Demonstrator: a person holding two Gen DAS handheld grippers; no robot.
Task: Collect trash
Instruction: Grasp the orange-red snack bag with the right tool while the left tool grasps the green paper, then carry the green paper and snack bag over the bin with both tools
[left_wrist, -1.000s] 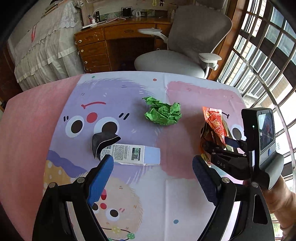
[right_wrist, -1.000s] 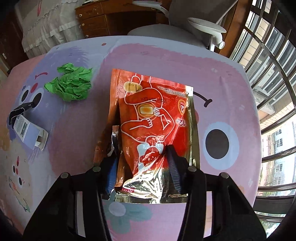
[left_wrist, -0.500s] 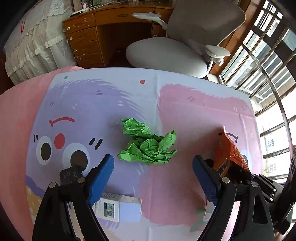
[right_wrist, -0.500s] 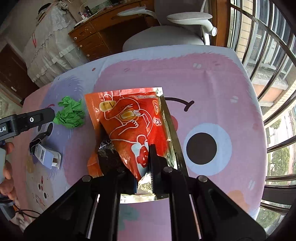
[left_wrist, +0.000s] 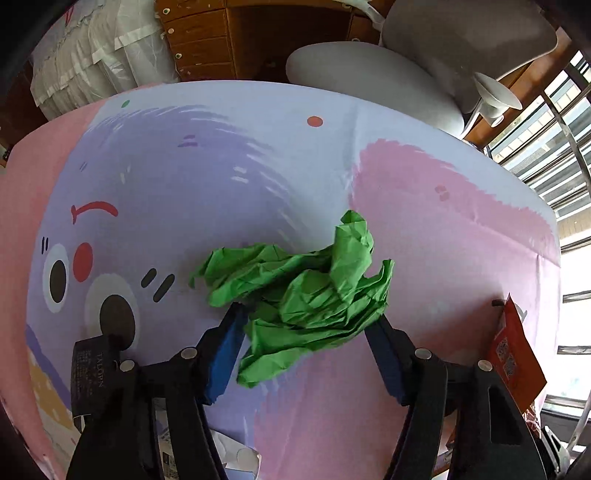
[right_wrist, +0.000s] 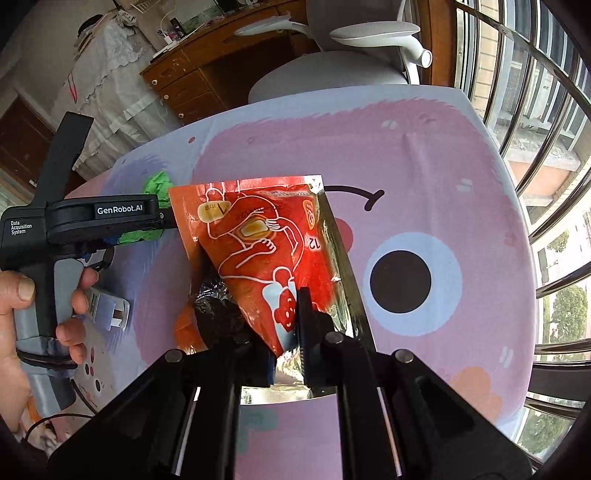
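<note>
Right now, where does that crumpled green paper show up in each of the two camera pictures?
Left wrist view: the green paper sits at centre, between the open fingers of the left gripper.
Right wrist view: the paper peeks out at mid-left, mostly hidden behind the left gripper and the orange packet.
Shared landmark: the grey office chair beyond the table.
</note>
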